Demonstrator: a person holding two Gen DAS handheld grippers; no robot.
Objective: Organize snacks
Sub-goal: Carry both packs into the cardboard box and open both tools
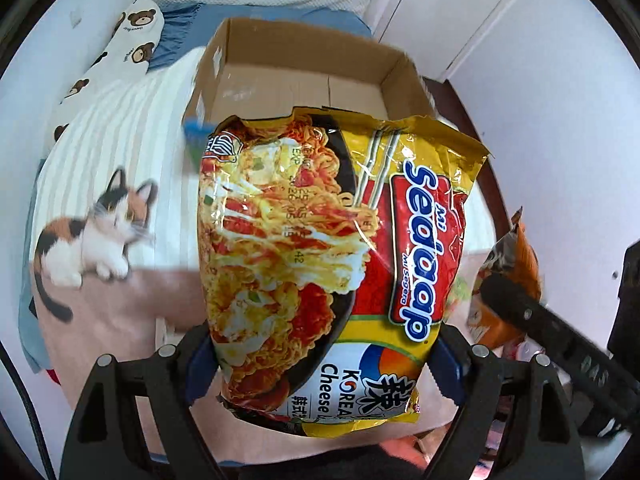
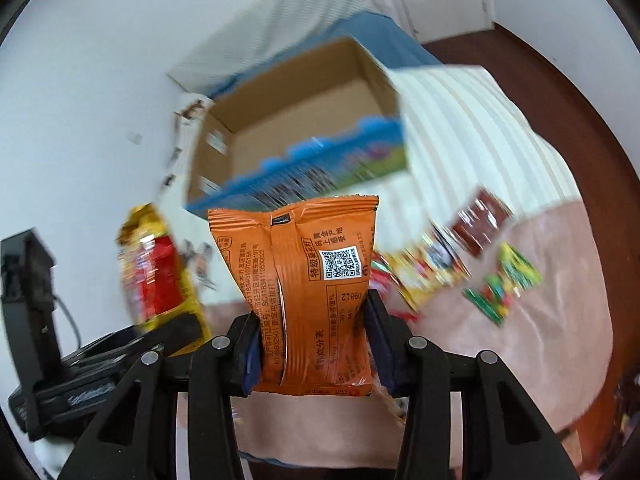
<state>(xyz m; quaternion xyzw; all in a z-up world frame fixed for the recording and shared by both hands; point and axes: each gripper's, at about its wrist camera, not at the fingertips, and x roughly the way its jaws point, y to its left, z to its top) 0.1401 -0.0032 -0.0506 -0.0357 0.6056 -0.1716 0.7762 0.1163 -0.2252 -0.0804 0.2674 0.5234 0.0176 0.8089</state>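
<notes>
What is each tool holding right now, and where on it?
Left tool: the yellow noodle packet, gripped across its lower end. Right tool: the orange snack pouch, pinched across its lower half.

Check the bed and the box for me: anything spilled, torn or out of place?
Nothing looks torn. Several snack packets lie scattered loose on the bedcover, not yet in the cardboard box, whose visible floor looks bare. The noodle packet and orange packet are both held intact.

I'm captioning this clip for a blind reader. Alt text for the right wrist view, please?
The right gripper is shut on an orange snack packet, held above a bed. Behind it stands an open cardboard box; more snacks lie scattered on the blanket.
</notes>
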